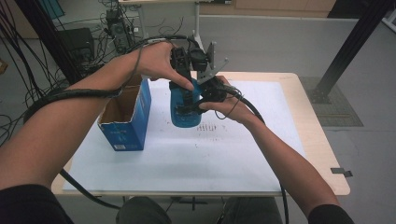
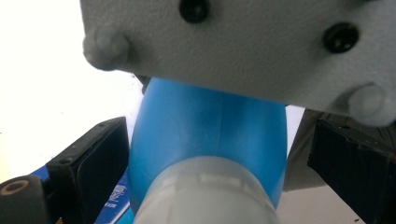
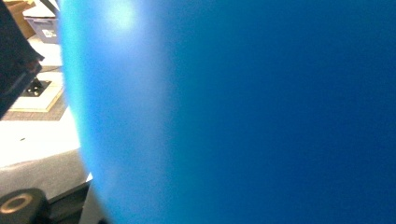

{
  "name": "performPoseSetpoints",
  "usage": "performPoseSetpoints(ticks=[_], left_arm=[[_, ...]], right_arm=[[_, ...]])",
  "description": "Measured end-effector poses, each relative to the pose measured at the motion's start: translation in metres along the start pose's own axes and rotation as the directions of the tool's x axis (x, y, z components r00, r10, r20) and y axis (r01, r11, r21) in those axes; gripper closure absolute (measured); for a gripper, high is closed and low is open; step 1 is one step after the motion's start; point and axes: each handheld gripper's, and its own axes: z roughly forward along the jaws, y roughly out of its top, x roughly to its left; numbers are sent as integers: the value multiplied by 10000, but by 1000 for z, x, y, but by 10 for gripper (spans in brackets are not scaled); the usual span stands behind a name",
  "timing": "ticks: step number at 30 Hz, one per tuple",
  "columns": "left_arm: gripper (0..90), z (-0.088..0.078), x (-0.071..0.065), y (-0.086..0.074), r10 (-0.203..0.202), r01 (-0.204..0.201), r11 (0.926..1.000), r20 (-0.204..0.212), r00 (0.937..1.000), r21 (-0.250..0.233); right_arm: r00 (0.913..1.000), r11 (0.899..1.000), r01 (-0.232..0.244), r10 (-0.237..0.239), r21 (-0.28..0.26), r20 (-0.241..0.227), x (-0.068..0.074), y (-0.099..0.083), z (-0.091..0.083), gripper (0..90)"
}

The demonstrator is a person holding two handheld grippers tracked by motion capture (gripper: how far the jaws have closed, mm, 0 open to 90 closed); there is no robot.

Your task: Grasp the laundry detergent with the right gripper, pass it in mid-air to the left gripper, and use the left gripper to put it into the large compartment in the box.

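**Blue bottle gripped above the table**

Grey floor, black cables and a dark frame post behind a pale wooden table under a white sheet with faint dark marks near its middle. On the sheet's left, an open blue carton with a white label low on its front; print too small to read. In the left gripper view, a strip of blue card with white lettering at the lower left, blurred and unreadable.

Held up over the sheet's centre, just right of the carton: a blue bottle, upright or nearly so, clear of the surface as far as can be told. Smooth, glossy blue plastic body, rounded shoulders, a faint seam down the side; a pale ribbed collar or cap close to the left gripper's camera. No label readable on the body.

Right gripper clamped on the bottle's side, jaws as tight as they go, blue wall pressed right up to its camera. Left gripper over the bottle's top, black jaws flanking the shoulders; touching or apart, cannot tell. Grey plate of the right gripper close above the bottle in the left gripper view.
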Motion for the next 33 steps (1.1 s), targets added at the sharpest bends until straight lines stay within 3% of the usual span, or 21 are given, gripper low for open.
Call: performPoseSetpoints(ticks=[26,33], left_arm=[[64,1,0,-2,8,-9,10000,-46,10000,-14],[132,0,0,-2,66,-67,10000,-184,9998,-63]], right_arm=[[9999,9999,-111,112,24,-129,2,1,2,442],[10000,10000,31,-31,34,-41,1,1,1,442]])
